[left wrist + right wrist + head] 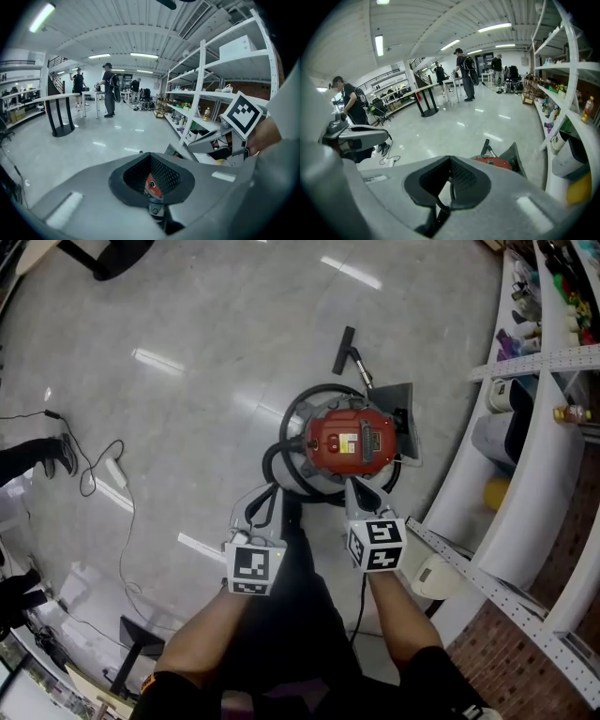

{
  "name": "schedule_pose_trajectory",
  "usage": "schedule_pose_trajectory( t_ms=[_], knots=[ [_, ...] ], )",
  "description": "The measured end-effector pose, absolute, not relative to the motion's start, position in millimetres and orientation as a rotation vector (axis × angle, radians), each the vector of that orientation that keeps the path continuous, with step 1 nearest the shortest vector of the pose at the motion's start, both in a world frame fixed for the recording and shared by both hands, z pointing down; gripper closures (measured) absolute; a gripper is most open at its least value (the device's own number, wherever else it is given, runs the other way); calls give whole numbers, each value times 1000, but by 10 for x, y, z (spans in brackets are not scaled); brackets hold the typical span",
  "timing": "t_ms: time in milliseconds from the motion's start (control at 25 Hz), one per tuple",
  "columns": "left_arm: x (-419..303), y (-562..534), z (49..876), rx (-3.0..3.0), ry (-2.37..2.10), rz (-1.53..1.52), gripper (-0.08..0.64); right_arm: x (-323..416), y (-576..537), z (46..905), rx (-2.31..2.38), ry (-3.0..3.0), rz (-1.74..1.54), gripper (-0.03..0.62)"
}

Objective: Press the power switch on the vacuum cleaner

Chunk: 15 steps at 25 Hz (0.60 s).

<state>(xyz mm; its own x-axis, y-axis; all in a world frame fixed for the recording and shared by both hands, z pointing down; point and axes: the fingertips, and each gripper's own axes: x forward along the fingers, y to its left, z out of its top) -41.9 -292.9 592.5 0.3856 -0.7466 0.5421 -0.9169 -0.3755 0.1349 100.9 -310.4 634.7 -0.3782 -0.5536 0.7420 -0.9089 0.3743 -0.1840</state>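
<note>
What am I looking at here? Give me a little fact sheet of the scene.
Place: glossy grey floor beside white shelving
Main thing: red vacuum cleaner standing on the floor, black hose looped round it
Left gripper: jaws together, holding nothing, low and left of the vacuum cleaner
Right gripper: jaws together, holding nothing, at the vacuum cleaner's near edge
Contact: neither seems to touch it
Others: people standing far off

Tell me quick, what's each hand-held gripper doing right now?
Left hand-held gripper: closed, holding nothing.
Right hand-held gripper: closed, holding nothing.
</note>
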Motion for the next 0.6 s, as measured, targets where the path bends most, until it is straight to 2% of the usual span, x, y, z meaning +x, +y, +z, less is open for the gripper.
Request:
schedule_pose_trajectory(
  t_ms=[600],
  knots=[
    [-233,-3331,7002,2147,-1364,666,545,1148,-3441,7666,1166,-1904,934,600]
  ],
)
